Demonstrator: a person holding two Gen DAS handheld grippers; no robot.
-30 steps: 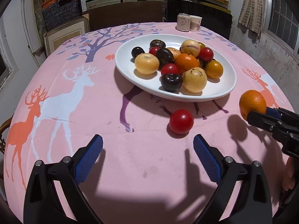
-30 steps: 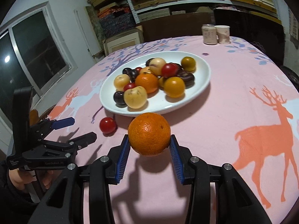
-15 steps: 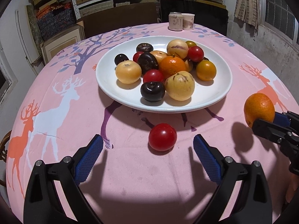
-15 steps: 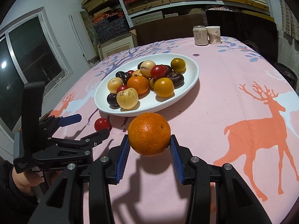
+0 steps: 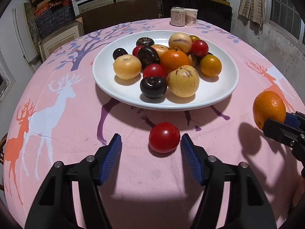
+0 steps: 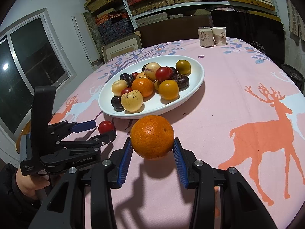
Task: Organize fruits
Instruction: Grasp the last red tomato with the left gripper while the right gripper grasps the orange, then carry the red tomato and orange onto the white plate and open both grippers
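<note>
Left tongs (image 5: 150, 147) closing around red tomato (image 5: 164, 137) on table (image 5: 76, 114), just in front of white plate (image 5: 106, 84); right pad near skin, left pad apart, nothing gripped yet. Right tongs (image 6: 152, 152) clenched on orange (image 6: 152, 137), held above cloth. Advice: centre tomato between pads before squeeze, press lightly, lift clear of plate rim. Versus a second ago: left tongs were spread wide and further from tomato; plate now looms nearer; orange grip unchanged.
</note>
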